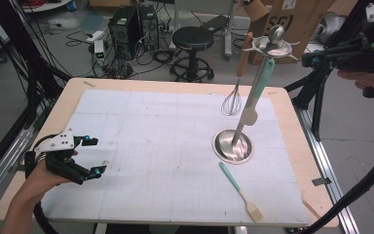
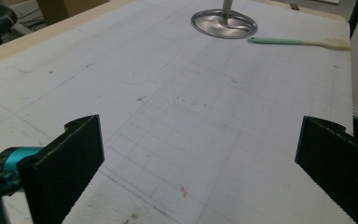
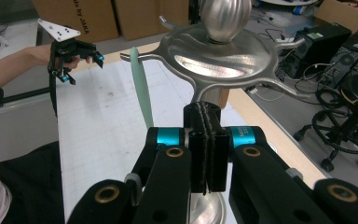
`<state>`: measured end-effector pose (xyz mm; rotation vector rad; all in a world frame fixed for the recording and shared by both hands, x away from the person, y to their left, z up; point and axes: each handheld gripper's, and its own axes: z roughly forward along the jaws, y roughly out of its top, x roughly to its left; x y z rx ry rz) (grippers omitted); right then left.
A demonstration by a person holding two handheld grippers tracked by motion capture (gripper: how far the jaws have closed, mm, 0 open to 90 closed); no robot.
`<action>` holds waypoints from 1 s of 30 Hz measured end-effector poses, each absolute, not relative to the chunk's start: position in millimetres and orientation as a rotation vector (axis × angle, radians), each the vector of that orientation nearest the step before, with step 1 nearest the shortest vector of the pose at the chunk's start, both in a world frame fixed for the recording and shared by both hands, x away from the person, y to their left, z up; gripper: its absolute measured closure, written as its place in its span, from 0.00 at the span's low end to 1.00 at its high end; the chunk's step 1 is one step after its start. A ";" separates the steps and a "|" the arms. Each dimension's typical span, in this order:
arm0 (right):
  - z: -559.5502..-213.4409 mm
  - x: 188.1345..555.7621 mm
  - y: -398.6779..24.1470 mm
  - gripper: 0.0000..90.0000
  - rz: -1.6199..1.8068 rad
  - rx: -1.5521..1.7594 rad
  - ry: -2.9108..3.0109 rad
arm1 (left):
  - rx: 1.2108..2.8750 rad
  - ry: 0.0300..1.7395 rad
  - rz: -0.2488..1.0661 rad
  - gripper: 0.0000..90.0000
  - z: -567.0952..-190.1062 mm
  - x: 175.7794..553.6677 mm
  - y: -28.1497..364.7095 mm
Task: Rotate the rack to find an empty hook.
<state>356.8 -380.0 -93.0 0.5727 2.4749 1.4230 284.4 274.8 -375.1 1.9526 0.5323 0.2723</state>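
We see a tall steel utensil stand [image 1: 253, 92] with a round base and a top disc of hook arms, standing on the white gridded mat [image 1: 141, 146]. A wire whisk with a wooden handle [image 1: 234, 92] and a mint-green spatula [image 1: 259, 85] hang from it; a second mint-handled wooden spatula [image 1: 241, 191] lies flat just beside the base. Our right gripper [image 3: 205, 154] has its jaws pressed together with nothing between them, close by the top disc. Our left gripper [image 1: 85, 156] rests wide open and empty, well apart. We judge the risk is knocking the top-heavy stand, since a nudge at the disc could tip it or shake the hanging tools off.
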 end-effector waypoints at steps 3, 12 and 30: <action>-92.8 354.5 -374.3 0.99 1.428 0.562 2.471 | 1.948 0.542 0.267 0.02 -377.0 284.9 274.8; -93.1 348.3 -349.5 0.99 1.414 0.534 2.479 | 1.944 0.536 0.265 0.02 -377.5 283.9 274.4; -93.9 345.3 -328.5 0.99 1.416 0.523 2.466 | 1.938 0.525 0.268 0.02 -375.7 283.3 274.4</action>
